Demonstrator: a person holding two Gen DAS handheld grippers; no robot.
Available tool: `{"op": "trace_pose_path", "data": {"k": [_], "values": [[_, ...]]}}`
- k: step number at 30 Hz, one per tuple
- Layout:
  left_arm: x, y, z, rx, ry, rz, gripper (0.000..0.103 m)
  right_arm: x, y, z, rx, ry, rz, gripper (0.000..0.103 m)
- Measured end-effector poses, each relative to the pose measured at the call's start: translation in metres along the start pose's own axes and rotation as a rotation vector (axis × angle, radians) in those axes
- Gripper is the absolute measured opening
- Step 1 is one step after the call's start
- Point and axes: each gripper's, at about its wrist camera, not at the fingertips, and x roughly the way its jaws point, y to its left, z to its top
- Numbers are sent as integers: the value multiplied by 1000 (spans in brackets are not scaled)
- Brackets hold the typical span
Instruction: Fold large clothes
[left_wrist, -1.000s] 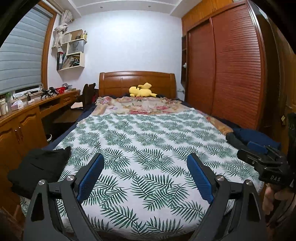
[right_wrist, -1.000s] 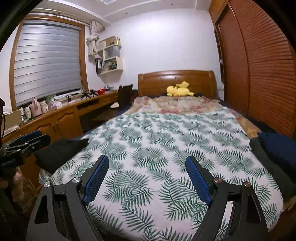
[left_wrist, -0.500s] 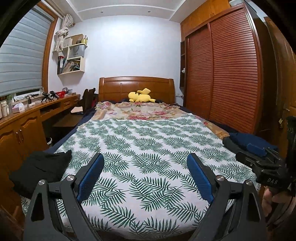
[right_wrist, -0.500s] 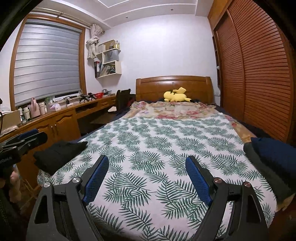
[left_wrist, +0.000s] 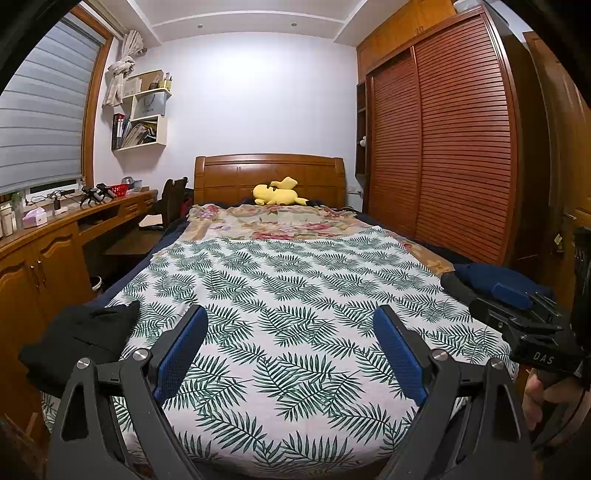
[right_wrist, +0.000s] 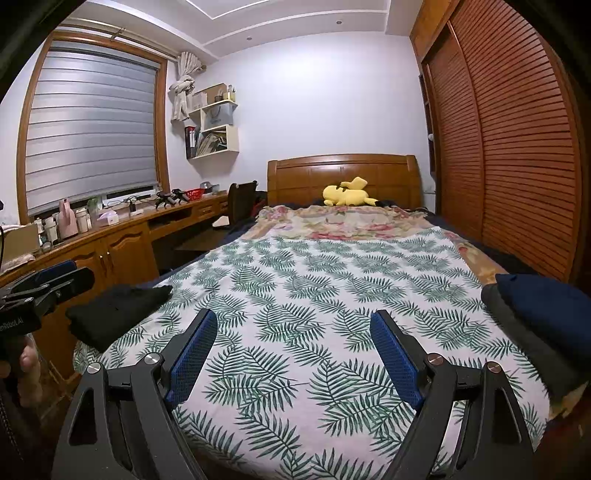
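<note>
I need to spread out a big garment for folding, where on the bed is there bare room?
The middle of the palm-leaf sheet is free, from the floral blanket down to the foot edge. The near left corner holds a black garment; the right edge holds stacked grey and navy clothes. The yellow plush sits by the headboard.

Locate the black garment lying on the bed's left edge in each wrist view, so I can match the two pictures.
Left wrist view: the black garment lies at lower left, just beyond the left gripper's left finger.
Right wrist view: the black garment sits left of centre, further from the frame edge, left of the right gripper.
Shared landmark: the yellow plush toy against the headboard.
</note>
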Motion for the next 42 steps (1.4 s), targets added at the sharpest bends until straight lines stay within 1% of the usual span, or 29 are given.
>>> {"op": "trace_pose_path", "data": {"k": [22, 29, 42], "values": [[0, 0, 0, -2, -1, -2, 91, -5, -10, 1, 2, -7, -11, 86], [1, -2, -2, -4, -1, 0, 91, -6, -13, 2, 0, -9, -26, 86], [4, -7, -5, -6, 5, 1, 91, -8, -21, 1, 6, -11, -23, 86]]}}
